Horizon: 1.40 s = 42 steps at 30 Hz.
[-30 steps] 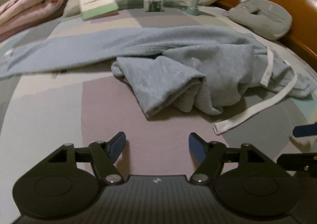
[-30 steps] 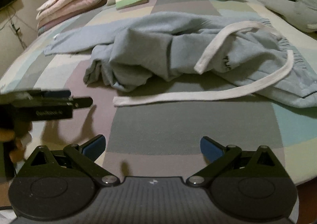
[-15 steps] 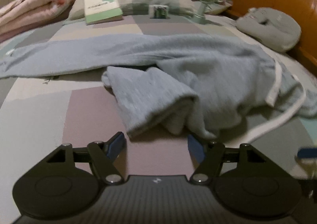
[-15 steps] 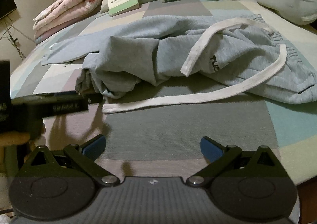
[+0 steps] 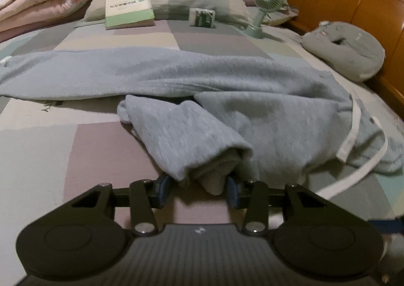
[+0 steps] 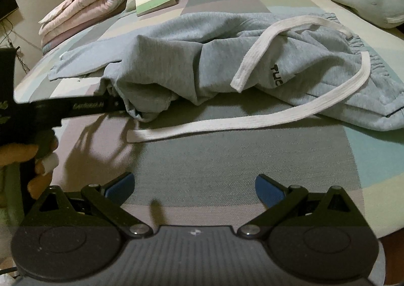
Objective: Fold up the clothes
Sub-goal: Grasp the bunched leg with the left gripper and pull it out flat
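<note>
Closing my left gripper around the sweatpants' near leg cuff, jaws narrowing; right gripper spread, idle.

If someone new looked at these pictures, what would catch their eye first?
Probably the rumpled grey-blue sweatpants sprawled across the middle of the patchwork bedspread, their white drawstring trailing toward the near edge. Next, the left gripper, whose jaws have just been closing around the nearest trouser cuff.
</note>
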Tool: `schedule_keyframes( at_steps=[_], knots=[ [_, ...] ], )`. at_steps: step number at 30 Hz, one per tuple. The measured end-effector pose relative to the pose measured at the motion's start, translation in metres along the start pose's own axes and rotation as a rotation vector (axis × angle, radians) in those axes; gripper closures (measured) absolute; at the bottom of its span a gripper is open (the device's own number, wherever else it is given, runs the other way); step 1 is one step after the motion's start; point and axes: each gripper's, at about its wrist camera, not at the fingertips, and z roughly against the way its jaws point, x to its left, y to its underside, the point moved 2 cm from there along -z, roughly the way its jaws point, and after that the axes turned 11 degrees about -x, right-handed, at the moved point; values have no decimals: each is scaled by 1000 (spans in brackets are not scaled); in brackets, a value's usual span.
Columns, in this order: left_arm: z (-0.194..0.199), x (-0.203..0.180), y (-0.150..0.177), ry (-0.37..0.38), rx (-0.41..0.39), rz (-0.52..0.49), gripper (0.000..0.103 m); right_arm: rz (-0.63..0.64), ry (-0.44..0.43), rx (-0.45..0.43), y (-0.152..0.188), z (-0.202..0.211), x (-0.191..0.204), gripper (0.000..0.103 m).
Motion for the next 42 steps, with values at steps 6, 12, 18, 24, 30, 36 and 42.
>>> schedule_keyframes(
  at_steps=[6,12,18,24,30,36,42],
  knots=[
    [8,8,-6,-34,-40,-6,91,1,10,-1,0,1,0,0],
    [30,32,-6,-99,-60,-35,92,15,5,-5,-1,3,6,0],
    [56,51,-2,-152,-84,-80,92,36,0,-5,-1,4,14,0],
    [73,55,-2,-165,-102,-115,92,51,2,-7,-1,7,19,0],
    [97,69,4,-210,-107,-121,92,43,4,-4,-1,9,20,0],
    [128,95,15,-289,-108,-98,92,51,-13,11,3,7,26,0],
    [147,119,29,-352,-89,-61,92,66,-37,38,7,3,34,0]
  ],
)
